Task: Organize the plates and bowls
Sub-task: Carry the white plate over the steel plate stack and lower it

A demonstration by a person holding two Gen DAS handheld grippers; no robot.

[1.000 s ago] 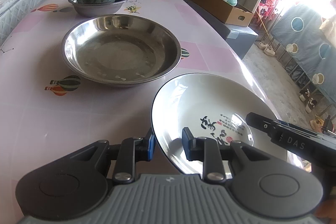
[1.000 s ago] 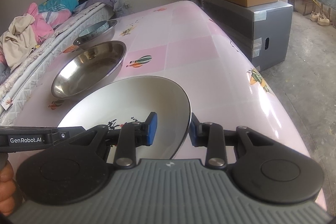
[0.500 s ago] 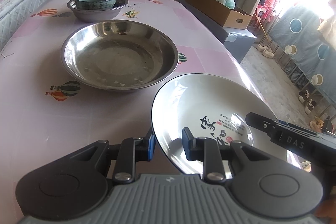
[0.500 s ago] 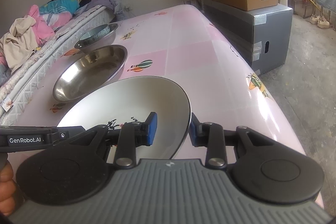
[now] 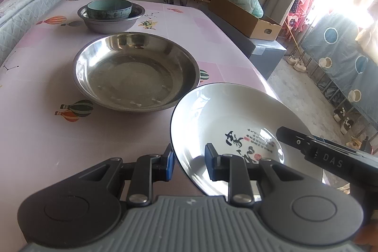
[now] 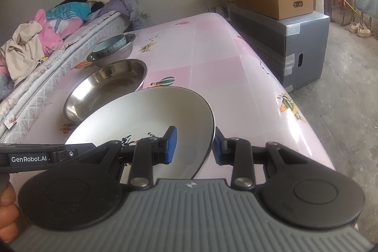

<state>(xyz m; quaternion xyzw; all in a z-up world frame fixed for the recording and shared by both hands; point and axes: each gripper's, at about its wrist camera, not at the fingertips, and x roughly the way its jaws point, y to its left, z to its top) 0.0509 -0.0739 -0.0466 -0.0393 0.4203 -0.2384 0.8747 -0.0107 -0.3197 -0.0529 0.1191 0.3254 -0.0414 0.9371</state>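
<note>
A white plate with black calligraphy (image 5: 226, 115) (image 6: 151, 115) is held above the pink table between both grippers. My left gripper (image 5: 189, 163) is shut on its near-left rim. My right gripper (image 6: 193, 145) is shut on its right rim. A large steel basin (image 5: 137, 70) (image 6: 106, 86) sits on the table just beyond the plate. Farther back, a teal bowl (image 5: 109, 8) (image 6: 109, 47) rests inside a smaller steel bowl (image 5: 111, 20) (image 6: 113, 54).
The pink table (image 5: 35, 129) (image 6: 212, 63) has balloon prints. A bed with clothes (image 6: 35, 39) runs along its left side. A grey cabinet (image 6: 295, 39) carrying a cardboard box (image 6: 274, 0) stands to the right, with floor beyond the table's right edge.
Both grippers have lifted the plate and drawn back a little; the steel basin and stacked bowls now look farther away and lower in both views.
</note>
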